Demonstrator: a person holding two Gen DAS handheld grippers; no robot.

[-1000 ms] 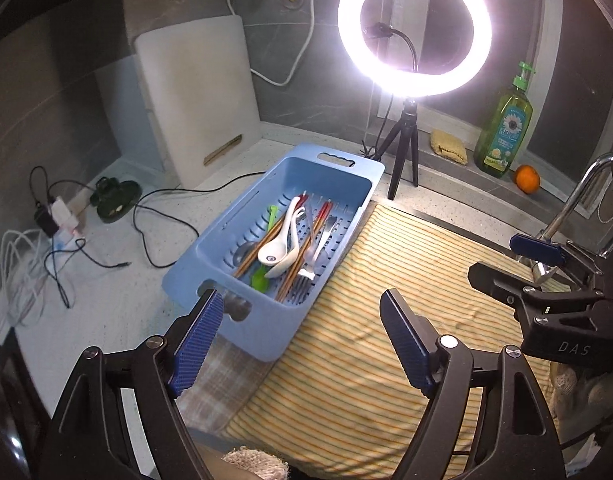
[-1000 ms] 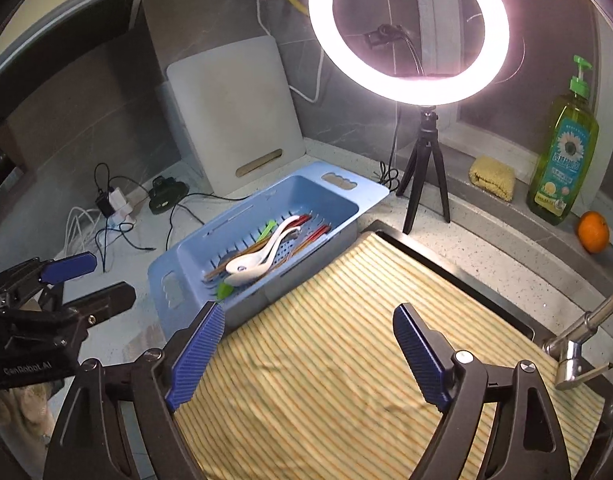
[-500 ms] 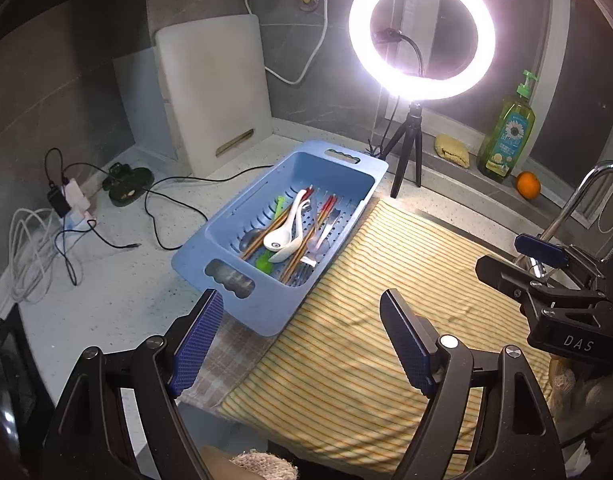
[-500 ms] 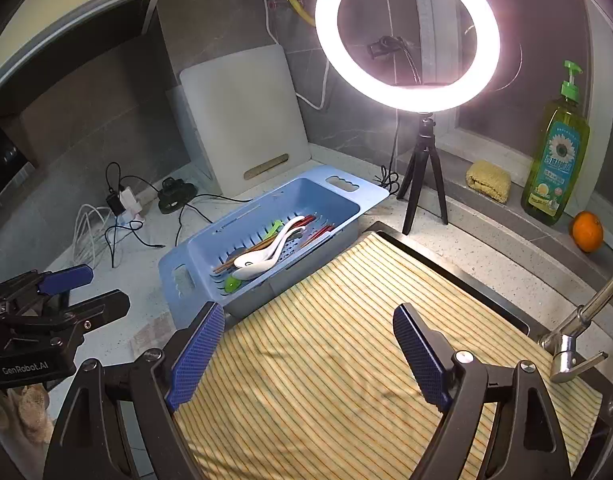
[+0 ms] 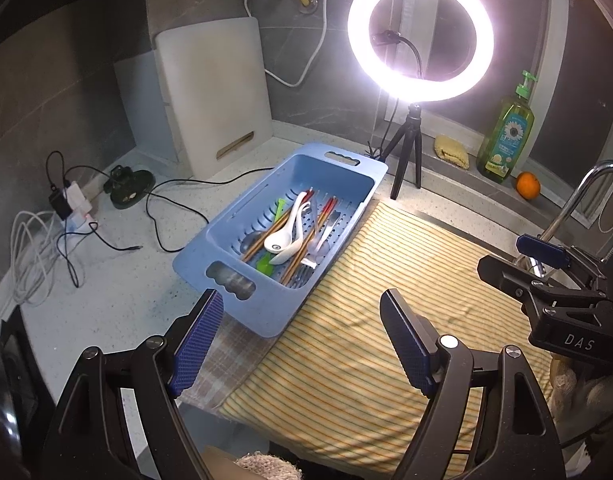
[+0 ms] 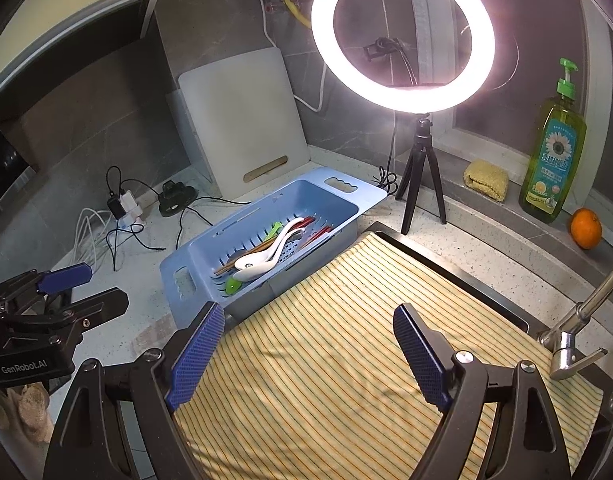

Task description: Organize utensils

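Utensils sit jumbled in the blue basket (image 5: pixel 234 216) on the counter, hard against the striped cloth (image 5: pixel 386 300) over the sink. Two white spoons (image 5: pixel 284 232) ride on top of the pile, crossing chopsticks (image 5: pixel 306 240) that run lengthwise, with a green spoon (image 5: pixel 266 262), a fork (image 5: pixel 306 270) and what looks like a metal spoon tucked under and beside them.

Left gripper (image 5: pixel 300 344) hangs above the basket's near corner, spread wide, holding nothing. Right gripper (image 6: pixel 308 354) floats over the cloth, just as wide, also empty.

Handling call: those white spoons look ceramic, so smooth, stiff and chip-prone. I'd pinch one across the handle, not the rounded bowl, which would likely squirt out of the pads. Chopsticks are light and thin and will roll, so take them mid-length. The fork seems stiff metal; its neck is the sure spot.

Whether this pile awaits sorting or has been gathered here, the pictures don't settle.
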